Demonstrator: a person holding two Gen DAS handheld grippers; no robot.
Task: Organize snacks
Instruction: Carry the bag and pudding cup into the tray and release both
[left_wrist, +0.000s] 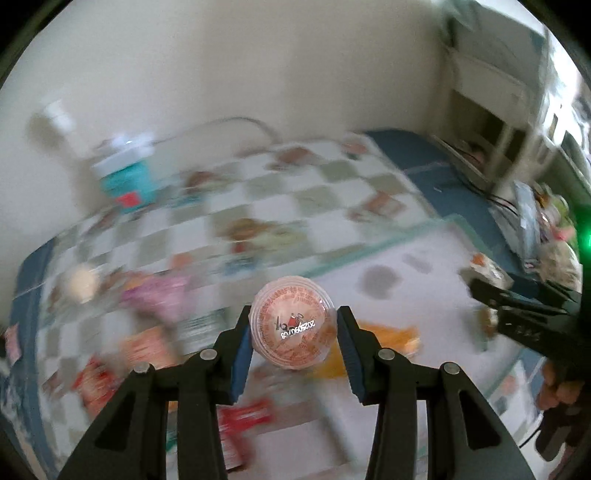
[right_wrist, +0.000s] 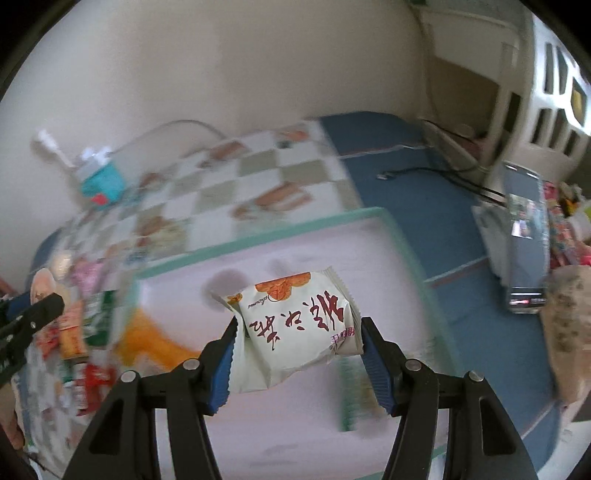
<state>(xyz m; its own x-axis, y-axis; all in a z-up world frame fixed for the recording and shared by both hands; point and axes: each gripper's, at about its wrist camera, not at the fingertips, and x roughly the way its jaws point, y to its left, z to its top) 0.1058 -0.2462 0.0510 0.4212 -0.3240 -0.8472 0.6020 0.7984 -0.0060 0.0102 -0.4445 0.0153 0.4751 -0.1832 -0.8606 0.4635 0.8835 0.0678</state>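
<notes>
- Left claw (left_wrist: 293, 341) is clamped on a small round jelly cup (left_wrist: 292, 326); I see both blue pads (left_wrist: 242, 356) pressing its sides, the printed foil lid facing the camera.
- Right claw (right_wrist: 297, 345) is closed on a white wrapped pastry packet (right_wrist: 295, 330) with red lettering; its blue pads (right_wrist: 221, 373) pinch the two ends, and the packet sits tilted between them.
- Beneath both claws lies a pale tray (right_wrist: 369, 214) with a green rim, and the two held snacks hang above its surface, apart from it.
- Under my left claw, on the tray, I make out an orange packet (left_wrist: 388, 338), blurred.
- Left of the left claw, a heap of loose snacks (left_wrist: 147, 332) spreads over a checked cloth (left_wrist: 258, 184); red, pink and orange wrappers, too smeared to read.
- Ahead and left of both claws, a teal box (right_wrist: 101, 182) stands on the cloth near the wall.
- From my right claw's camera, the left claw's black finger shows at the far left edge; from the left camera, the right claw (left_wrist: 491, 291) shows at the far right.
- Right of the right claw, a phone (right_wrist: 526, 236) stands propped on the blue surface (right_wrist: 424, 192), with a black cable (right_wrist: 424, 171) lying beyond it.
- Everything below the claws is motion-blurred, so finer detail I cannot tell.
</notes>
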